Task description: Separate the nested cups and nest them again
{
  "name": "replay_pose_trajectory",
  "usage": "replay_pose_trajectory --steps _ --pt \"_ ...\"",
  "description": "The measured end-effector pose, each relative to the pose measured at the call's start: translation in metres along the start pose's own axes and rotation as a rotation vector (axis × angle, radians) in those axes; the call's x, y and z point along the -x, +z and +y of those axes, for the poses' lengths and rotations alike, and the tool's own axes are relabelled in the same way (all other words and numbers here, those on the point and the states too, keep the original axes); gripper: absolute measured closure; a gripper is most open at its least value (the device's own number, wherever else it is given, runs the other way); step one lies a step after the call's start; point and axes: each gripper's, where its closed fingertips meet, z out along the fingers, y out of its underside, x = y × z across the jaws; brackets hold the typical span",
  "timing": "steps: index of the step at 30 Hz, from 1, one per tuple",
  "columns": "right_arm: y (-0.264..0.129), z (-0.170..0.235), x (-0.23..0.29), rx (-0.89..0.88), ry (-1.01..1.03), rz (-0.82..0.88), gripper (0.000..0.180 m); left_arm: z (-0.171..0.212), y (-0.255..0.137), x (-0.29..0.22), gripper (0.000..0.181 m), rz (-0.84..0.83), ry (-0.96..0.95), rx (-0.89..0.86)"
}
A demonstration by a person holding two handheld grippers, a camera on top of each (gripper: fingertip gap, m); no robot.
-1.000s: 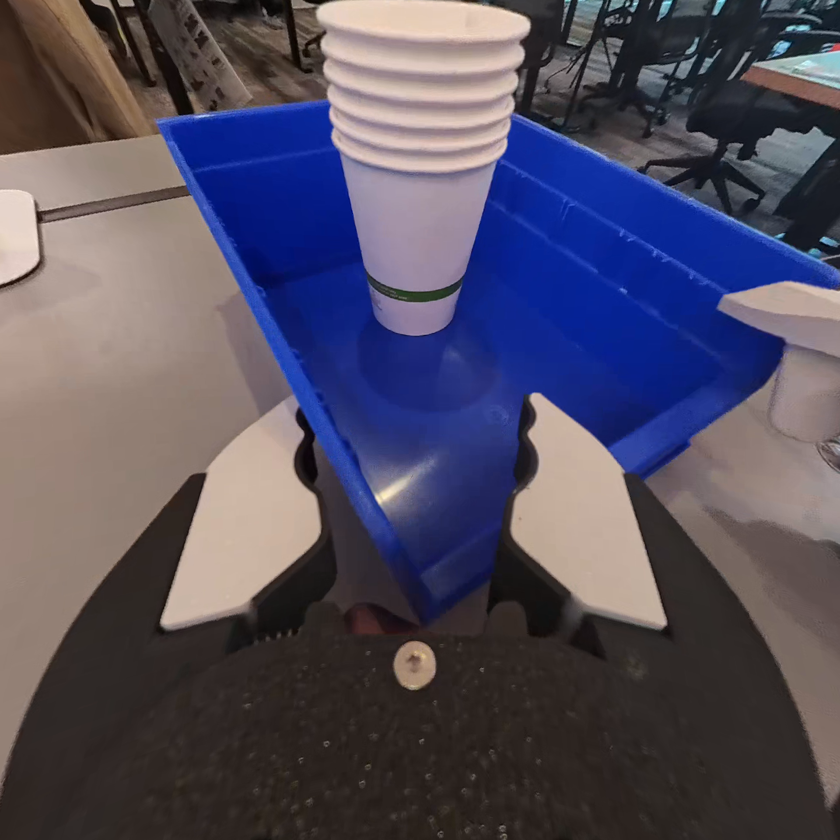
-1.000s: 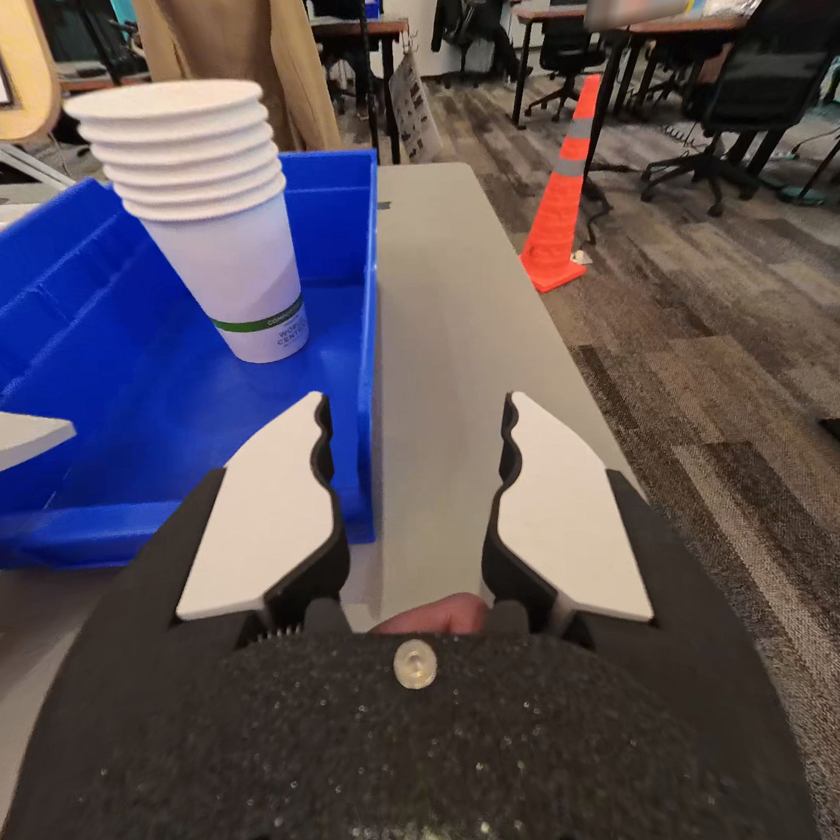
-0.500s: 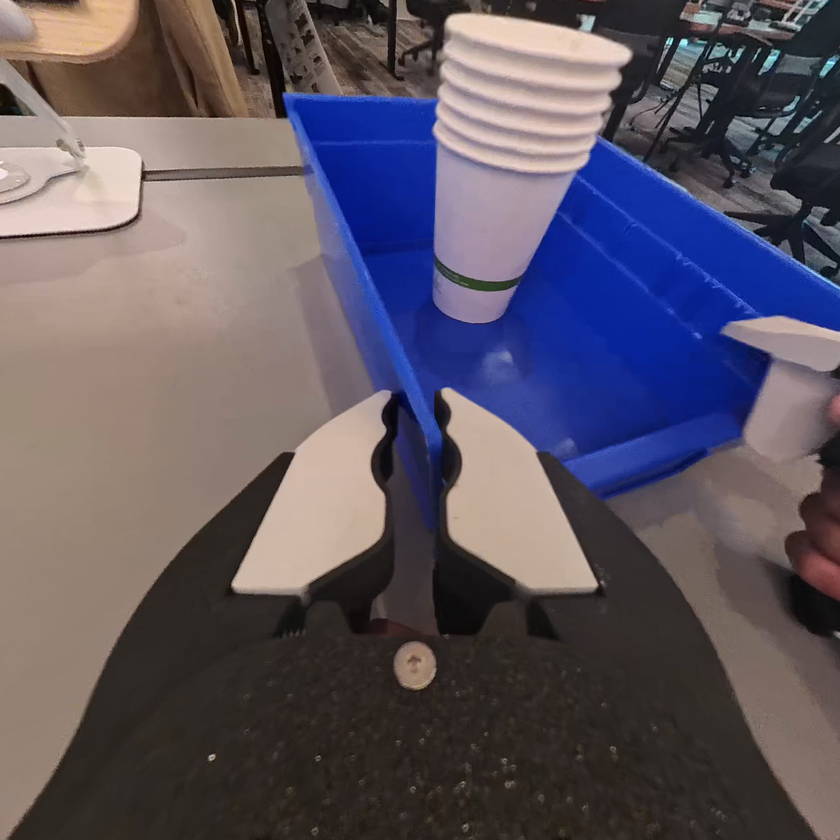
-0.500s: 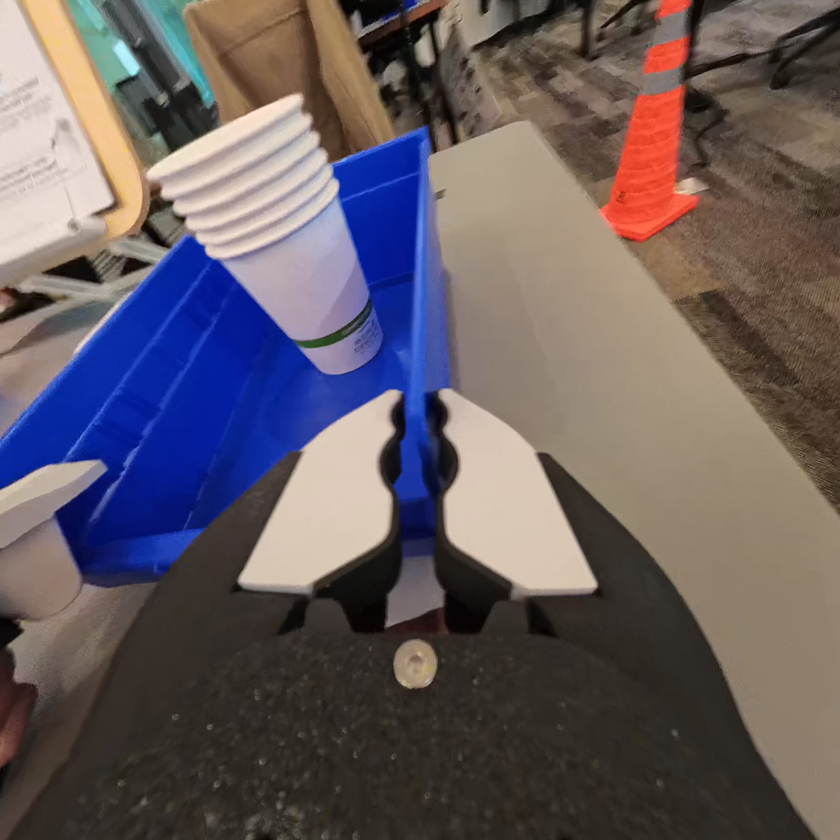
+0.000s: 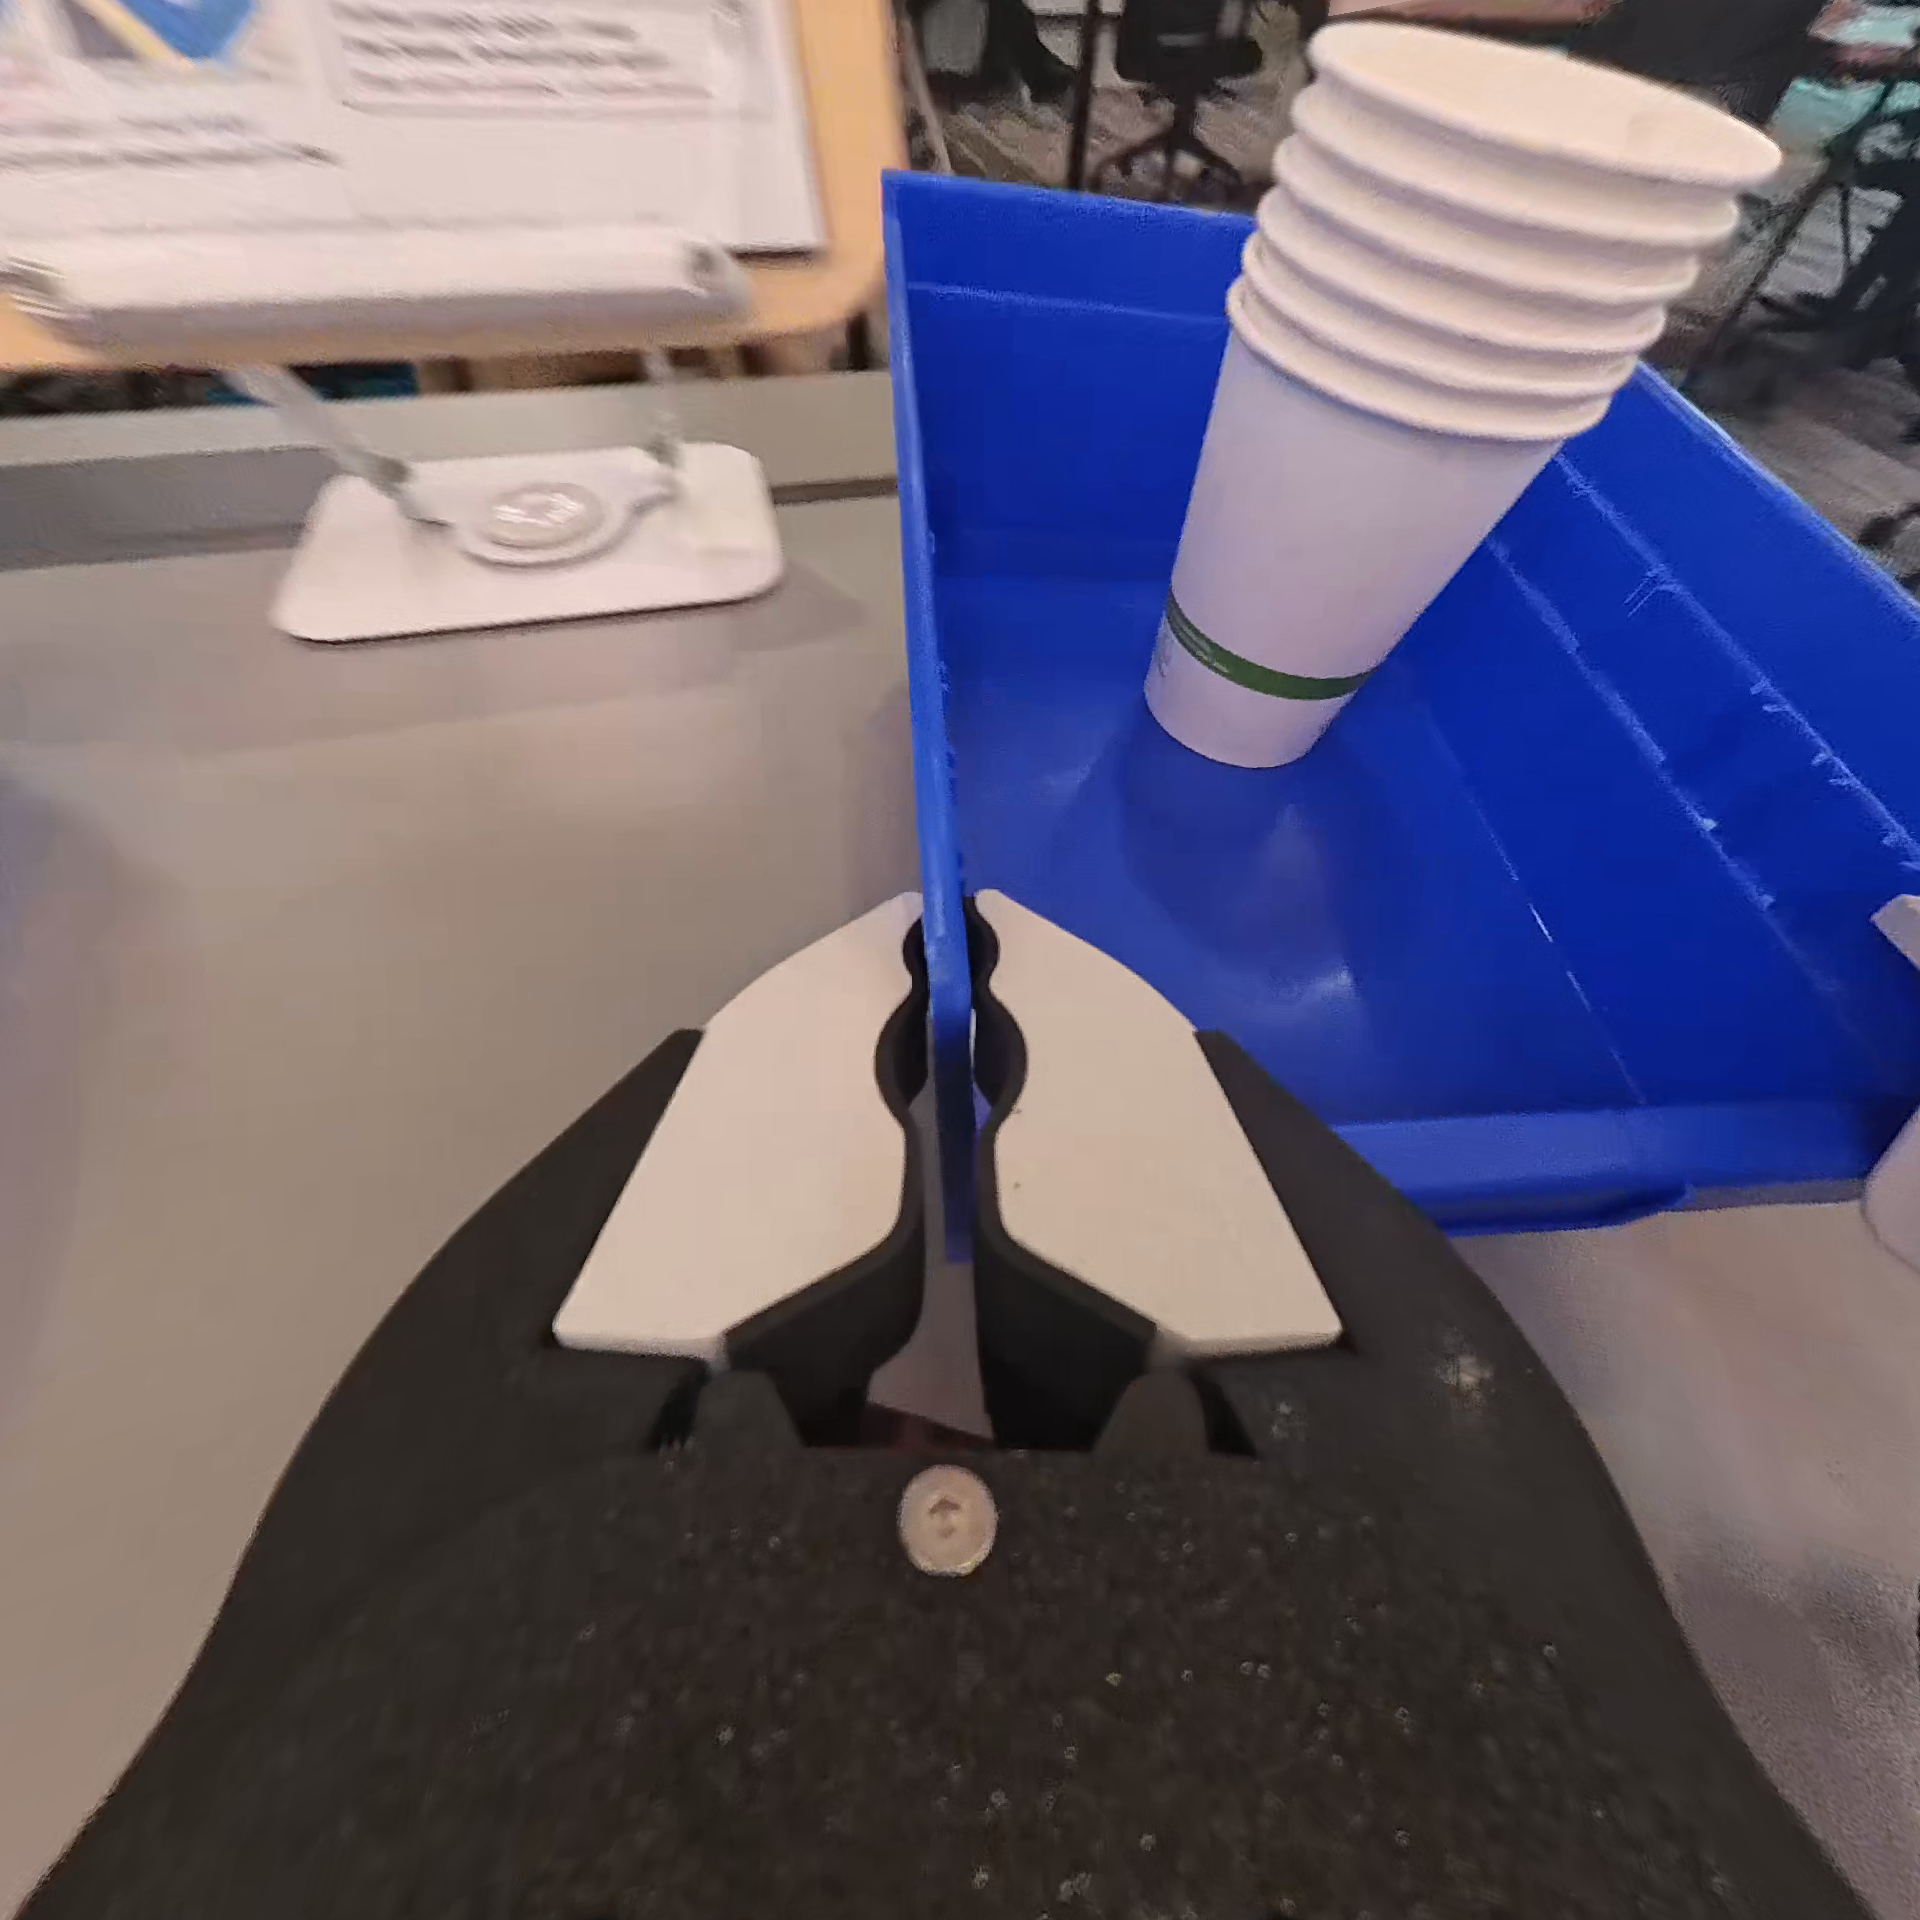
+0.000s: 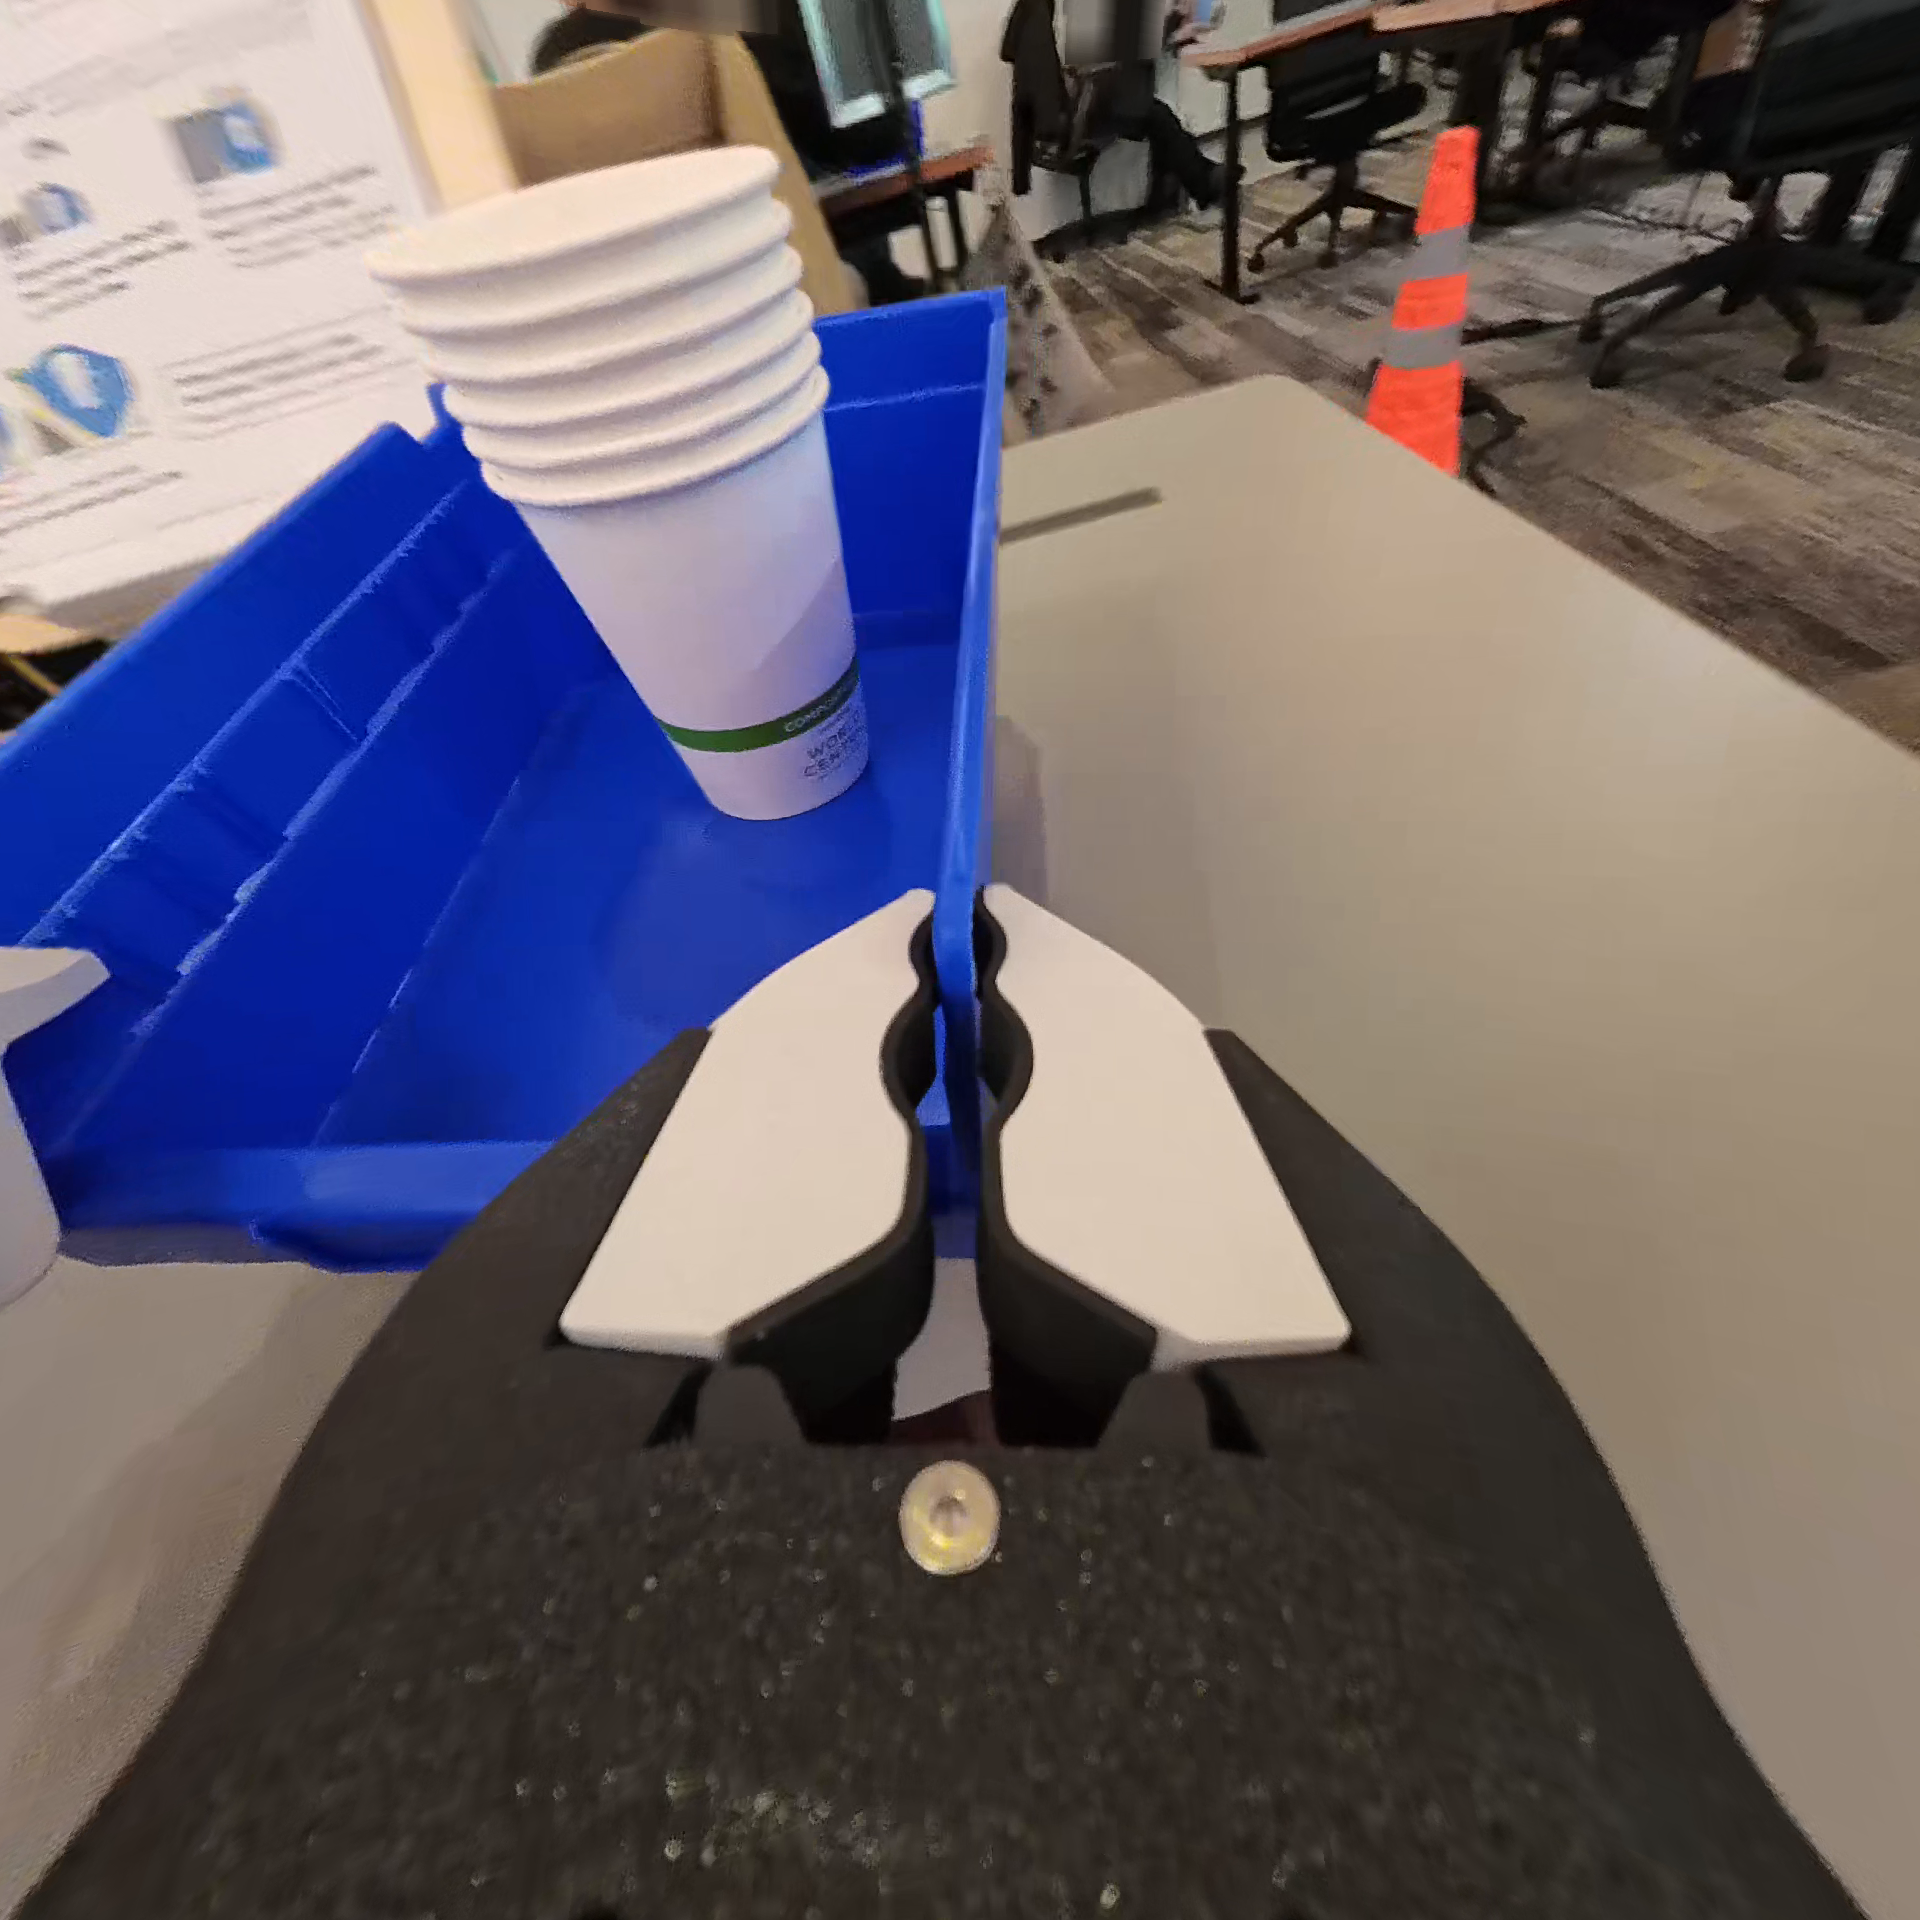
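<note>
Inside a blue bin (image 5: 1714, 935), nested white cups (image 5: 1382, 416) stand upright. Left gripper (image 5: 948, 935) and right gripper (image 6: 954, 914) each clamp opposite bin walls.

Left view: the bin (image 5: 1714, 935) is seen close, from its left wall.
Right view: from its right wall.
Shared: bin, cups (image 6: 665, 499).

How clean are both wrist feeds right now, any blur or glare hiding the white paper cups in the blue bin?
Left wrist view: the stack of white paper cups reads fairly sharp, while the white stand behind is smeared by motion blur; a soft sheen lies on the blue plastic bin floor. Right wrist view: mild blur on the bin's left wall, cups clear, wide-angle bending at the edges.
</note>
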Motion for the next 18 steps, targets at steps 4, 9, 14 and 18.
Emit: replay_pose_trajectory --steps 4,9,14,18 --pt "0.003 0.000 0.089 -0.007 -0.034 -0.103 0.176 -0.009 -0.034 0.082 0.178 -0.089 -0.037 -0.030" --pt "0.009 0.032 0.176 0.065 -0.068 -0.216 0.176 0.004 -0.071 0.171 0.178 -0.200 -0.049 0.000" --pt "0.011 0.062 0.204 0.128 -0.122 -0.250 0.176 0.032 -0.081 0.207 0.178 -0.231 -0.079 0.044" --pt "0.010 0.075 0.202 0.147 -0.162 -0.253 0.175 0.058 -0.071 0.211 0.178 -0.214 -0.121 0.084"
